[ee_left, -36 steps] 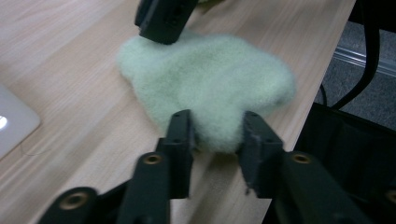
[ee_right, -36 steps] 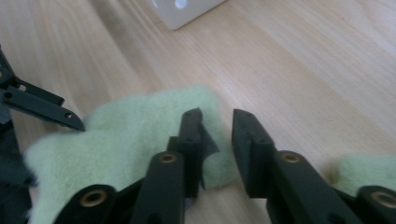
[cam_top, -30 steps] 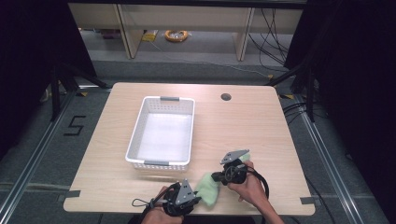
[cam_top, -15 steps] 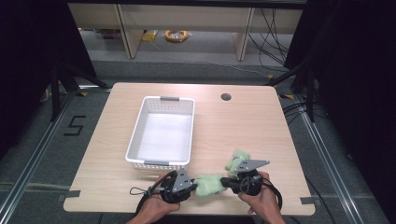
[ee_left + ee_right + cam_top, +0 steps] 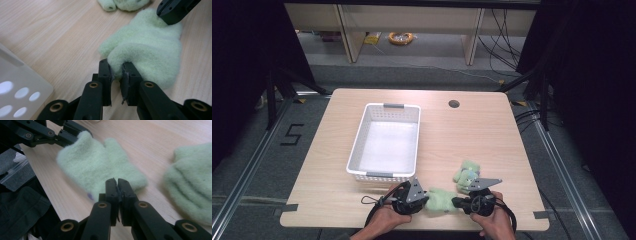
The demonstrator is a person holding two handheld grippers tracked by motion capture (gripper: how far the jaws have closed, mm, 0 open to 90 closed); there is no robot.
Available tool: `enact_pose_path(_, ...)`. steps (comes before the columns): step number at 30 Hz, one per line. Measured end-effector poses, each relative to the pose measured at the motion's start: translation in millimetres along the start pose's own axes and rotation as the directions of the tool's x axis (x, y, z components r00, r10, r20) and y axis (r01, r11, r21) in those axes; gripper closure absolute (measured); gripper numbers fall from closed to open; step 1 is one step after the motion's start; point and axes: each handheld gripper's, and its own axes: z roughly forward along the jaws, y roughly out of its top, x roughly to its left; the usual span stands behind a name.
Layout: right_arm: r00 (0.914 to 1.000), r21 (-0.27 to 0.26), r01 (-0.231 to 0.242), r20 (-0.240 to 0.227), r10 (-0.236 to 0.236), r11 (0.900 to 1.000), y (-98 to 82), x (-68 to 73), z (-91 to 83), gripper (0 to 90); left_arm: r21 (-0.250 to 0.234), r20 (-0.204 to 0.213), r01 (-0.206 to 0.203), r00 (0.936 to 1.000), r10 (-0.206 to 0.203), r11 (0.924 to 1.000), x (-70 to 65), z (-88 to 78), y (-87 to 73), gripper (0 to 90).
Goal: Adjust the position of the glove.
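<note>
Left gripper (image 5: 117, 75): jaws are pinching a fold at one end of the mitten (image 5: 147, 47); in the left gripper view the fleece is bulging between the two pads.
Right gripper (image 5: 117, 185): jaws are pressing together on the mitten's opposite edge; in the right gripper view the gap is looking almost nil, with only thin fabric caught.
Hands: in the high view the left hand (image 5: 384, 220) and right hand (image 5: 496, 222) are coming in over the near table edge, each wrapping a gripper body.
Mitten: pale green, lying flat on the table (image 5: 472, 130) close to the near edge, stretching between the two grippers, just in front of the basket's near right corner.
Second mitten (image 5: 467, 174): same green, sitting bunched just beyond the right gripper, apart from the first.
Basket (image 5: 357, 150): white, perforated, standing left of centre, long side running away from the person; nothing is lying in it.
Hole (image 5: 454, 104): dark round opening in the tabletop near the far edge.
View differences: the gripper views are showing how the pads are biting the fleece; the high view is showing the whole basket and its bare floor, where the left gripper view is catching just a corner with holes (image 5: 17, 95).
</note>
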Motion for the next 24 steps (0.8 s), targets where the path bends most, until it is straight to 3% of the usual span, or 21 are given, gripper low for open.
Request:
enact_pose_path(2,1.0000,0.000,0.000,0.004,0.000,1.000,-0.2,0.4,0.9,86.6,0.008,0.000,0.000,1.0000,0.000,1.0000,2.2,-1.5,-0.5,75.1)
enact_pose_path(4,1.0000,0.003,-0.003,0.002,0.003,1.000,-0.2,0.4,1.0,81.9,0.004,-0.004,0.029,0.9996,-0.029,0.9996,3.2,-5.2,-3.5,70.7)
enact_pose_path(6,1.0000,0.000,-0.006,0.001,0.006,1.000,-0.2,0.7,0.8,79.9,0.008,-0.021,0.021,0.9996,-0.021,0.9997,4.0,-8.2,-4.7,64.8)
enact_pose_path(7,0.9997,0.010,-0.026,0.002,0.026,1.000,0.8,2.8,-1.3,72.8,-0.012,-0.027,0.043,0.9987,-0.044,0.9990,3.7,-14.0,-6.8,61.8)
enact_pose_path(9,0.9999,-0.044,-0.012,0.012,0.012,0.999,2.1,1.7,-3.6,69.4,-0.024,-0.020,0.029,0.9994,-0.029,0.9993,3.3,-22.8,-6.2,60.5)
enact_pose_path(11,1.0000,-0.034,-0.004,0.003,0.005,0.999,4.1,1.6,-8.4,68.0,-0.036,-0.018,0.052,0.9985,-0.052,0.9980,1.0,-26.5,-5.6,59.0)
enact_pose_path(12,0.9999,-0.050,0.000,0.011,0.000,0.999,5.7,1.0,-12.4,66.1,-0.036,-0.024,0.032,0.9992,-0.032,0.9988,1.5,-30.7,-4.1,56.3)
enact_pose_path(13,0.9994,-0.078,-0.003,0.033,0.005,0.997,9.2,1.3,-21.3,63.7,-0.052,-0.018,0.058,0.9981,-0.059,0.9969,-0.9,-36.3,-2.9,54.4)
enact_pose_path(14,0.9994,-0.078,-0.003,0.033,0.005,0.997,9.2,1.3,-21.3,63.7,-0.052,-0.018,0.058,0.9981,-0.059,0.9969,-0.9,-36.3,-2.9,53.9)
enact_pose_path(15,0.9976,-0.094,0.031,0.065,-0.025,0.995,11.2,-3.6,-25.3,62.7,-0.064,-0.018,0.064,0.9977,-0.066,0.9959,-2.0,-39.0,-2.5,53.9)
enact_pose_path(17,0.9955,-0.102,0.006,0.095,0.003,0.995,13.1,-7.7,-33.9,62.7,-0.060,-0.003,0.063,0.9980,-0.064,0.9962,-2.2,-44.2,-2.8,53.7)
enact_pose_path(18,0.9934,-0.117,0.017,0.115,-0.003,0.993,13.6,-12.5,-35.7,62.7,-0.070,0.009,0.078,0.9970,-0.077,0.9945,-2.4,-45.6,-3.7,53.1)
enact_pose_path(19,0.9914,-0.102,0.013,0.131,0.001,0.995,15.1,-21.8,-39.8,62.5,-0.074,0.003,0.111,0.9938,-0.111,0.9910,-4.6,-47.2,-4.9,51.5)
enact_pose_path(20,0.9914,-0.102,0.013,0.131,0.001,0.995,15.1,-21.8,-39.8,62.5,-0.050,0.015,0.086,0.9962,-0.086,0.9950,-1.6,-50.4,-5.2,51.5)
enact_pose_path(21,0.9885,-0.103,0.037,0.150,-0.021,0.994,16.0,-28.7,-40.5,62.5,-0.070,0.015,0.109,0.9940,-0.108,0.9916,-3.6,-50.8,-6.2,50.4)
enact_pose_path(22,0.9863,-0.094,0.022,0.165,-0.006,0.995,16.6,-31.5,-41.5,62.3,-0.062,0.017,0.124,0.9923,-0.123,0.9903,-4.8,-52.3,-7.1,49.4)
enact_pose_path(24,0.9822,-0.074,0.042,0.186,-0.028,0.996,18.8,-39.7,-41.1,61.8,-0.044,0.026,0.125,0.9920,-0.124,0.9912,-4.5,-55.0,-8.8,44.7)
